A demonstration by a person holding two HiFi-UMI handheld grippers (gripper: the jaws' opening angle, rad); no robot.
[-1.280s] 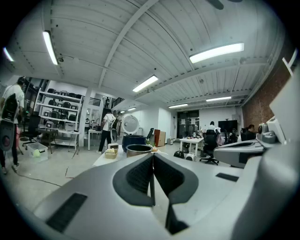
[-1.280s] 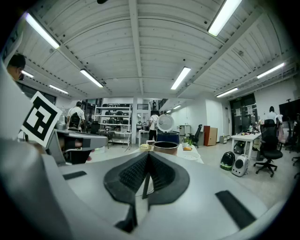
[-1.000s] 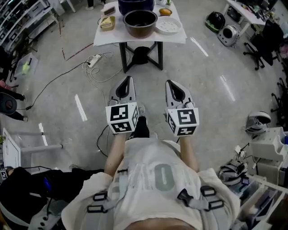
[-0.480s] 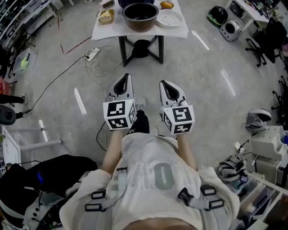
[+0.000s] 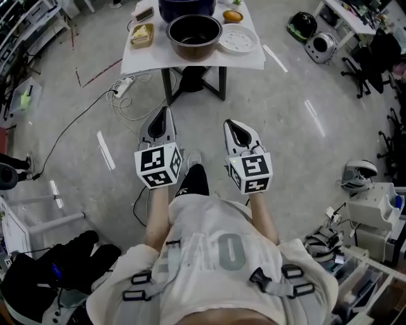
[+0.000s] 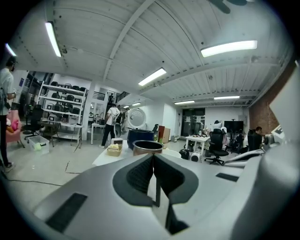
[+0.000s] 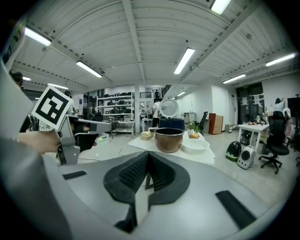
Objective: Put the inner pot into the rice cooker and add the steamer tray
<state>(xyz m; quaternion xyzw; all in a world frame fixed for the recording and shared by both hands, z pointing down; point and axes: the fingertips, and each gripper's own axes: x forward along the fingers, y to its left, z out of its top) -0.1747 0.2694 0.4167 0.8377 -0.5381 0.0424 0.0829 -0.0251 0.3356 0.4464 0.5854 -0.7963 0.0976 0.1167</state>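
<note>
Head view is showing the inner pot [image 5: 194, 35] sitting upright on the white table [image 5: 146, 60], mouth facing straight up, and it's looking empty inside. It's sitting in the middle of the tabletop, near the front edge. The steamer tray [image 5: 237, 38], a white round perforated one, is lying flat just beside the pot on its right, nothing on it. The dark blue rice cooker [image 5: 187, 7] is standing right behind the pot, at the far side of the table. In the right gripper view there's a white round disc above it, which I'm guessing is its lid standing open. A small basket [image 5: 142, 33] with something yellow in it is sitting left of the pot.

The left gripper [image 5: 166, 110] and the right gripper [image 5: 229, 122] are both hanging over the floor, well apart from the table and pointing toward it, side by side. Each gripper view is showing its jaws pressed together with nothing between them, and the pot is lining up just past the tips.
</note>
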